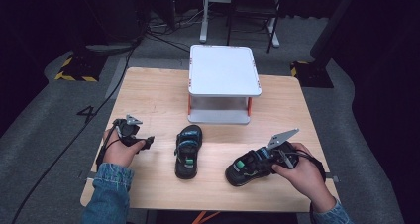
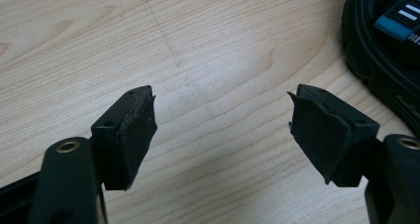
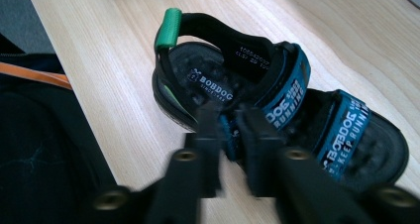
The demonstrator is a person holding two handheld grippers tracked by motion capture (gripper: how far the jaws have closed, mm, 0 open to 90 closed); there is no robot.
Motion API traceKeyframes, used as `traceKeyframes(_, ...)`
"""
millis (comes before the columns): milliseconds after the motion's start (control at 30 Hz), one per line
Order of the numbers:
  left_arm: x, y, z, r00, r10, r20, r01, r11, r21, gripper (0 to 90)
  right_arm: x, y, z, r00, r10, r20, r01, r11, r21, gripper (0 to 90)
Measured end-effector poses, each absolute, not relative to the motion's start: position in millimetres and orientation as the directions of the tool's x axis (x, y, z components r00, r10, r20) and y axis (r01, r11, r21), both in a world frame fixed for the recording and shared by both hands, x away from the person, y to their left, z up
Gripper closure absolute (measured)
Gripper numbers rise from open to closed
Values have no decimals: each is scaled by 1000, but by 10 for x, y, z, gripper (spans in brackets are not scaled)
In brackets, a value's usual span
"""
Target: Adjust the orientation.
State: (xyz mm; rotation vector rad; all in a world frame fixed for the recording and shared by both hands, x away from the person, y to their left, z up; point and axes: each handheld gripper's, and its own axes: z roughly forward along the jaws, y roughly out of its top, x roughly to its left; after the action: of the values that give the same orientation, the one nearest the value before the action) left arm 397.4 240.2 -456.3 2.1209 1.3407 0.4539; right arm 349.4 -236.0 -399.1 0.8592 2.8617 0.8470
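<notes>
The right tongs [image 3: 228,135] pinch a strap of the near-right sandal [image 3: 277,105] on the desk [image 1: 158,100], the left tongs [image 2: 223,130] gape empty, and both sandals look unshelved.

Claw [image 3: 229,135] seemingly on sandal [image 3: 277,110] strap

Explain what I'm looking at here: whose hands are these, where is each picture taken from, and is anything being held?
A person at a wooden table holds a two-jaw tool in each hand. The wide picture looks down from above; the other two ride on the tools. On the table stand a small white shelf and two black-and-blue sandals. The left gripper is open over bare wood beside the middle sandal. The right gripper has its jaws around a strap of the other sandal; whether they press on it is unclear.
</notes>
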Motion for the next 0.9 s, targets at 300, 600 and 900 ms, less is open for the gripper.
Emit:
traceKeyframes(300, 3968, 2423, -4560, 425, 905, -12, 700, -321, 637, 264, 3519, -2512, -3868, -783, 612, 110, 530, 565, 632, 423)
traceKeyframes(600, 3928, 2464, -4579, 414, 910, -11, 703, -312, 639, 268, 3679, -2359, -4168, -761, 641, 97, 560, 574, 597, 382)
traceKeyframes(900, 3865, 2541, -4583, 395, 919, -8, 709, -299, 639, 274, 3709, -2249, -4214, -756, 645, 113, 574, 571, 587, 640)
